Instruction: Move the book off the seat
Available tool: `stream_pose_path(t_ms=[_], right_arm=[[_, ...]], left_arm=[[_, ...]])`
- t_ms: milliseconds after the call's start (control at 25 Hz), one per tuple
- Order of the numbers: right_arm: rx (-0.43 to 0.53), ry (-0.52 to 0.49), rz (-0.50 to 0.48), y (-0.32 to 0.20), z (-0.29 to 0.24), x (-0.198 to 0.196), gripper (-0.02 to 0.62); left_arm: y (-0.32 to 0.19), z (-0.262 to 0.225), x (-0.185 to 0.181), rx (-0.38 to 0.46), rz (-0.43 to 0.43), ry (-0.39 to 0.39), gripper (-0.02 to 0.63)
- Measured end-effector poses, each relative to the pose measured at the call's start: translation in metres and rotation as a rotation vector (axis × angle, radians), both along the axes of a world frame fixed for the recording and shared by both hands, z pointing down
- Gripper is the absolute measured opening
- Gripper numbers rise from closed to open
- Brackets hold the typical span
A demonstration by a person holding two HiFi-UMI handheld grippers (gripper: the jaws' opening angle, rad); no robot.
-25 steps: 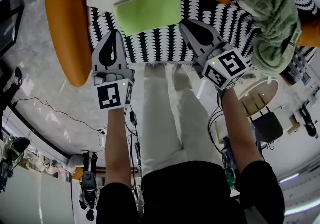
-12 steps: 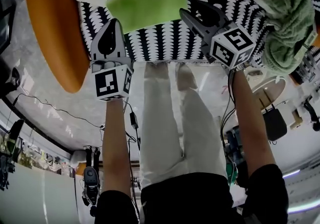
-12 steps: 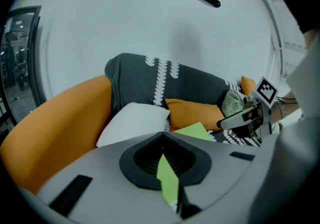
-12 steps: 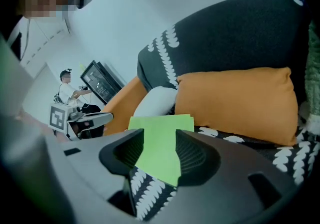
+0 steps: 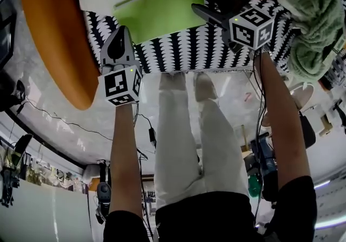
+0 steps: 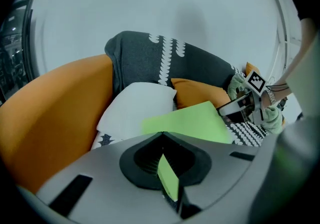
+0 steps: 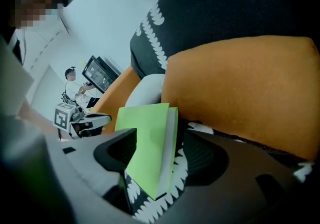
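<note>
Patterned seat (image 5: 184, 46), right gripper (image 7: 157, 158) closer, fingers just spread astride book (image 7: 145, 138), left gripper's (image 6: 161, 135) fingers together

Overall light: bright, even, diffuse indoor light; no hard-edged shadows anywhere.
Head view: strong barrel distortion, edges of the room bend; glossy floor (image 5: 59, 105) throws pale reflections.
Colour: green book (image 5: 157, 11) evenly lit, saturated, sharp from above.
Left gripper view: dark vignette in the corners; wall (image 6: 150, 7) washes out near white; left claw (image 6: 161, 135) sits close to the lens, soft, out of focus.
Right gripper view: right claw (image 7: 160, 140) blurred grey in the foreground; orange cushion (image 7: 240, 82) slightly soft, deep shade under its lower edge.
</note>
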State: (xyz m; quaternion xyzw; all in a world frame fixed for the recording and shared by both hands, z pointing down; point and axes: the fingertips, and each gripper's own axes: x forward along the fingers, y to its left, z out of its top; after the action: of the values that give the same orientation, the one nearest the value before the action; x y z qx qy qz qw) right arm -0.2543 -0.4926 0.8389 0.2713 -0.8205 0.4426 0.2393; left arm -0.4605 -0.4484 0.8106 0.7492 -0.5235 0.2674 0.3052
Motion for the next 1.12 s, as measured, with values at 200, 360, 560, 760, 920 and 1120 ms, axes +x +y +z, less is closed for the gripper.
stream_pose_path(t_ms=[200,360,560,760,920,1120], right_arm=[[-0.036,-0.021,-0.005,-0.003,0.015,-0.001,0.282],[-0.050,-0.029,-0.005,-0.001,0.021,-0.004,0.283],[-0.074,-0.080,0.009,0.000,0.020,-0.001,0.284],[-0.086,-0.107,0.010,-0.005,0.020,-0.006,0.284],[-0.104,-0.140,0.041,0.005,0.022,0.012,0.284],[-0.137,-0.178,-0.044,0.013,0.014,-0.041,0.284]], left_arm=[[0.002,0.024,-0.006,-0.058,-0.006,-0.026,0.011],[0.000,0.029,-0.006,-0.068,0.016,-0.022,0.010],[-0.003,0.036,-0.003,-0.094,0.020,0.033,0.010],[-0.008,0.041,-0.005,-0.103,0.036,0.045,0.009],[-0.001,0.042,0.014,-0.106,0.032,0.055,0.009],[-0.010,0.043,-0.013,-0.108,0.019,0.062,0.009]])
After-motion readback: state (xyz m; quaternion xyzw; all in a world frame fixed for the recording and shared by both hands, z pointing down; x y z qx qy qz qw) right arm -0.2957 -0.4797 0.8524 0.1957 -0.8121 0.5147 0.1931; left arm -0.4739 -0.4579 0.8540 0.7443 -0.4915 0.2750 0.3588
